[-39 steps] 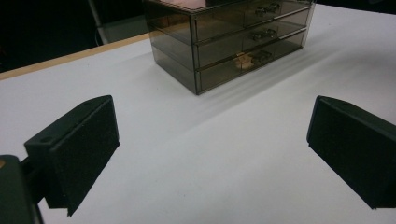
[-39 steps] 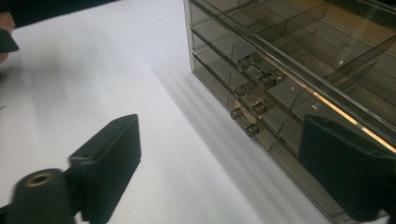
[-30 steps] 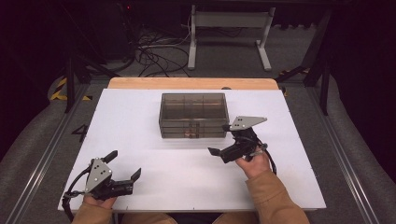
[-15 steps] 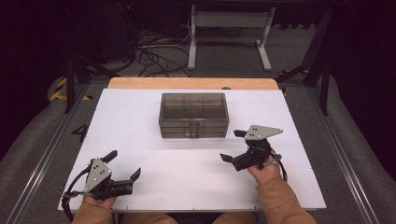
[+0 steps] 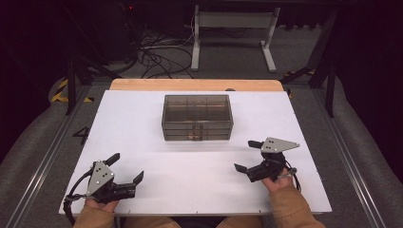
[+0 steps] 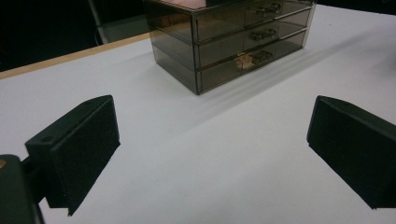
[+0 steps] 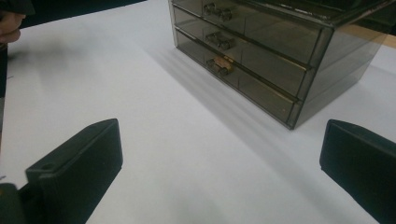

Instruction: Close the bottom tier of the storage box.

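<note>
A smoky clear drawer box [image 5: 197, 117] with three shut drawers stands mid-table on the white board; a small tan item shows behind its bottom drawer front [image 6: 243, 61] [image 7: 223, 62]. My left gripper [image 5: 125, 168] rests open near the front left edge, jaws wide with nothing between them; in its own view [image 6: 210, 149] the drawer box [image 6: 229, 35] lies ahead. My right gripper [image 5: 247, 156] stands open at the front right, empty, below and right of the box. In the right gripper view [image 7: 219, 172] the drawer box [image 7: 266, 51] lies ahead to the right.
The white board [image 5: 142, 137] lies on a wooden table whose far edge [image 5: 195, 84] shows behind the box. Metal rails run along both sides. Cables and a stand's legs [image 5: 233, 33] lie on the floor beyond. A hand [image 7: 10, 21] shows at the right gripper view's top left.
My right gripper has drawn back from the drawer box toward the front right of the board, still open. The left gripper has stayed put.
</note>
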`<state>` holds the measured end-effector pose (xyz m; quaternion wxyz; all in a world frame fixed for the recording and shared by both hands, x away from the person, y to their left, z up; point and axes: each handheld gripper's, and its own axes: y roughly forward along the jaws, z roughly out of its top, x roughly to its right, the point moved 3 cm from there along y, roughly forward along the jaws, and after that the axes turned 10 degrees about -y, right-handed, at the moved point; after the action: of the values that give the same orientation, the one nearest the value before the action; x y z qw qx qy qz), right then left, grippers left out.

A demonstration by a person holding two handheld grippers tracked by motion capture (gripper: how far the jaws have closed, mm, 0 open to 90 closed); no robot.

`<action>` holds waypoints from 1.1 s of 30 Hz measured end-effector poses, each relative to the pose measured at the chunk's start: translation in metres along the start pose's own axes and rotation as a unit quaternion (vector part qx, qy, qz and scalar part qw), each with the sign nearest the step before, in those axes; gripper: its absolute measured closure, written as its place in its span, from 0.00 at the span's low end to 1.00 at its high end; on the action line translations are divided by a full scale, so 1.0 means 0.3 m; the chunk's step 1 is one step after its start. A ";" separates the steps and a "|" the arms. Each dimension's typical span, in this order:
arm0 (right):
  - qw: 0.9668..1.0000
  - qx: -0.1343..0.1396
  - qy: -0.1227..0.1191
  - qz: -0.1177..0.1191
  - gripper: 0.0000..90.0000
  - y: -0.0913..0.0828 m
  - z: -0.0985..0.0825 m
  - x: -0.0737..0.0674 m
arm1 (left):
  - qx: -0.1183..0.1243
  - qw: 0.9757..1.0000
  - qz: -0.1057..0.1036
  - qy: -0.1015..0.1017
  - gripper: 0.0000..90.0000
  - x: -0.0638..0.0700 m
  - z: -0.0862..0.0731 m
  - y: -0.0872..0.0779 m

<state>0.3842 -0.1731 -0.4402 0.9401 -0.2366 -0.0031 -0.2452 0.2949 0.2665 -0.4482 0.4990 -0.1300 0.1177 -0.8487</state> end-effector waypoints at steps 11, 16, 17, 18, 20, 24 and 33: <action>1.000 -0.005 0.021 -0.009 0.00 -0.036 -0.086 -0.012 | -0.003 1.000 0.003 0.006 0.03 -0.006 -0.002 0.004; 0.999 -0.022 0.029 -0.022 0.00 -0.044 -0.116 -0.021 | -0.010 1.000 0.006 0.011 0.03 -0.010 -0.006 0.009; 0.999 -0.021 0.030 -0.023 0.00 -0.047 -0.119 -0.020 | -0.011 1.000 0.007 0.013 0.03 -0.010 -0.007 0.011; 0.999 -0.020 0.034 -0.025 0.00 -0.050 -0.123 -0.018 | -0.012 1.000 0.007 0.014 0.03 -0.010 -0.008 0.011; 0.999 -0.017 0.040 -0.024 0.00 -0.050 -0.125 -0.011 | -0.012 1.000 0.006 0.013 0.03 -0.011 -0.009 0.014; 0.999 -0.007 0.038 -0.029 0.00 -0.040 -0.118 0.001 | -0.017 1.000 0.005 0.016 0.03 -0.011 -0.011 0.025; 0.999 -0.008 0.040 -0.025 0.00 -0.039 -0.118 0.002 | -0.013 1.000 0.004 0.005 0.03 -0.019 -0.011 0.023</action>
<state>0.3754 -0.1980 -0.4665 0.9312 -0.2339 0.0308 -0.2780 0.3020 0.2685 -0.4540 0.4997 -0.1317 0.1321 -0.8459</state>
